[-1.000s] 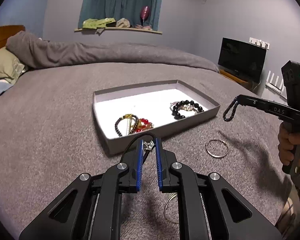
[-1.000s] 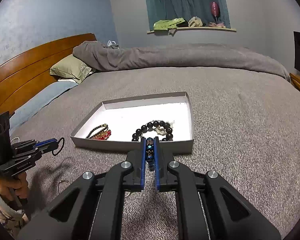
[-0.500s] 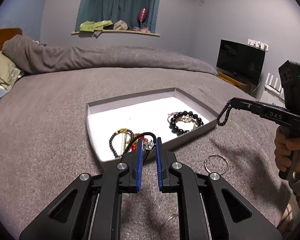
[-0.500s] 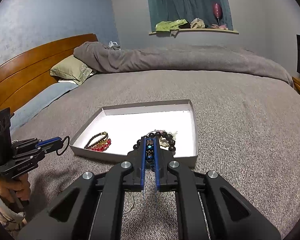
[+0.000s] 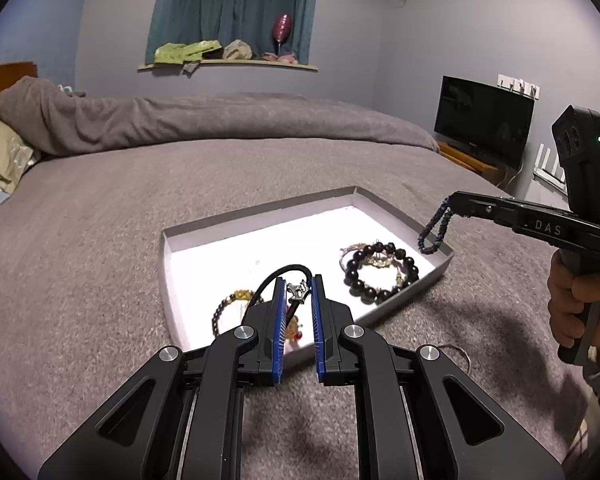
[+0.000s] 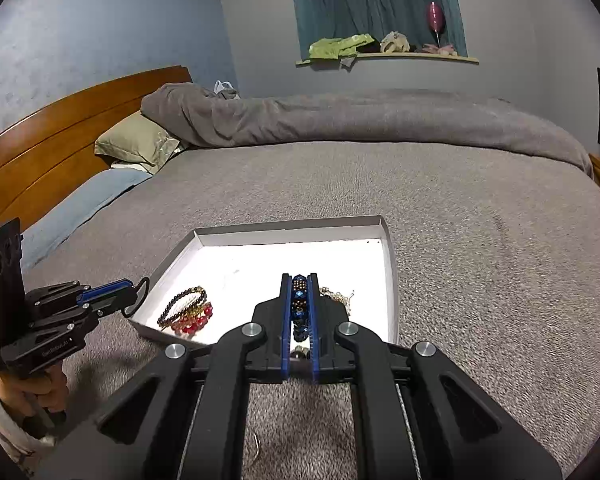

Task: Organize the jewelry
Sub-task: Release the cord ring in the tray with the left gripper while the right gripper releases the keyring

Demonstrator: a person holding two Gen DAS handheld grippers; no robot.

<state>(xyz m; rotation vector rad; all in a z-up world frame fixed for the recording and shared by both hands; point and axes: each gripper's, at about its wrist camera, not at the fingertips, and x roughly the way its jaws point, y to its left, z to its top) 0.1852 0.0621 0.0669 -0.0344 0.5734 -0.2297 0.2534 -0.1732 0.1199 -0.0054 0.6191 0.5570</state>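
Nearest the cameras, the left gripper (image 5: 297,294) is clamped on a black cord bracelet (image 5: 281,276) at its small metal charm, while the right gripper (image 6: 299,300) is pinched tight on a dark blue beaded bracelet (image 6: 299,312); both pieces look light, limp and apt to swing, so holding at the charm or across the beads seems wise. Beyond them on the grey bed, the shallow white tray (image 5: 260,222) holds a black bead bracelet (image 5: 380,274) with a pale chain on the right and dark, gold and red strands (image 6: 188,312) on the left.
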